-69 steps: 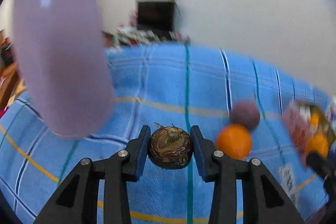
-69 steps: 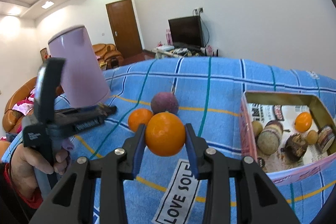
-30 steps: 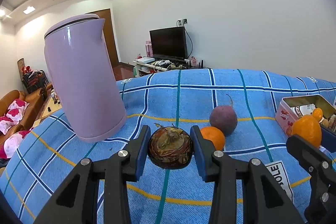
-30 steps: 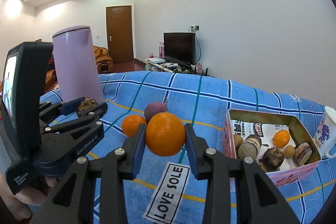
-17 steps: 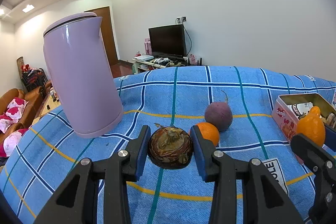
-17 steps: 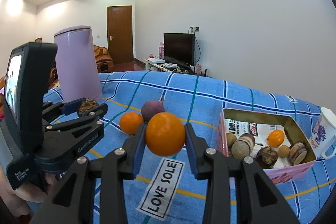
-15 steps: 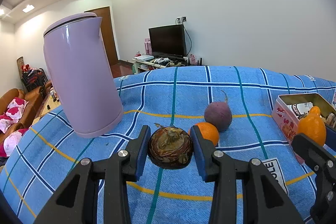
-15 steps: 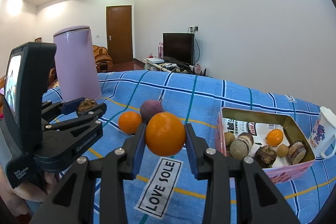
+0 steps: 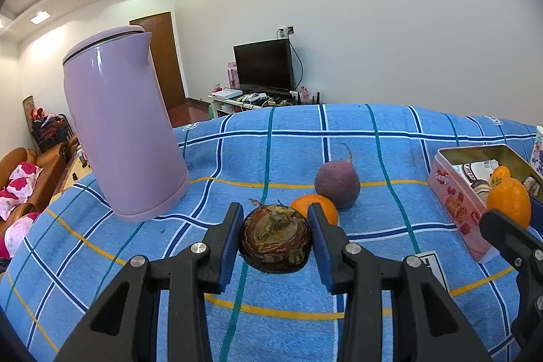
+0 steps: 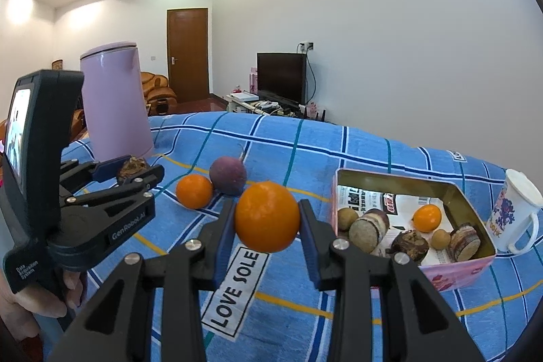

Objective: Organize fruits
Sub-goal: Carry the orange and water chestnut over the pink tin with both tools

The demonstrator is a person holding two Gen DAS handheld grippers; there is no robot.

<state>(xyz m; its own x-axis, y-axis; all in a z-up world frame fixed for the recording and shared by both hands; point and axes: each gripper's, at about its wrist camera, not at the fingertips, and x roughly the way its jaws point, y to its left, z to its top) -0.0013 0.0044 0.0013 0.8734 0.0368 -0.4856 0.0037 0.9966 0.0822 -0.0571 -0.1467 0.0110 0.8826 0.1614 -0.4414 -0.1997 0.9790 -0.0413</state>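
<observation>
Both hands are loaded and up off the cloth. The right claw (image 10: 267,223) is closed around an orange (image 10: 267,221), pads pressing its two sides, and holds it above the blue checked cloth (image 10: 305,151). The pink tin (image 10: 454,270) sits at about three o'clock from it. The left claw (image 9: 275,238) is clamped on a dark brown, flat round fruit (image 9: 275,238), carried in the air with the lilac kettle (image 9: 125,138) off at ten o'clock.

I'd say the sorting is a good way along but not finished. The tin already holds a small orange fruit (image 10: 427,218), two little tan ones and several brown cut-ended pieces. The two held fruits are not in yet, and two more lie on the cloth, touching: a loose orange (image 10: 194,191) and a purple round fruit with a thin tail (image 10: 227,175), at eleven o'clock from the right claw.

For writing: a label sewn on the cloth reads "LOVE SOLE" (image 10: 237,284). The left tool's body shows "GenRobot.AI" (image 10: 128,228) and small print I take for "Data Acquisition System". The white mug (image 10: 512,216) beyond the tin has a blue motif with letters too small to read. The printed paper lining the tin is illegible.
</observation>
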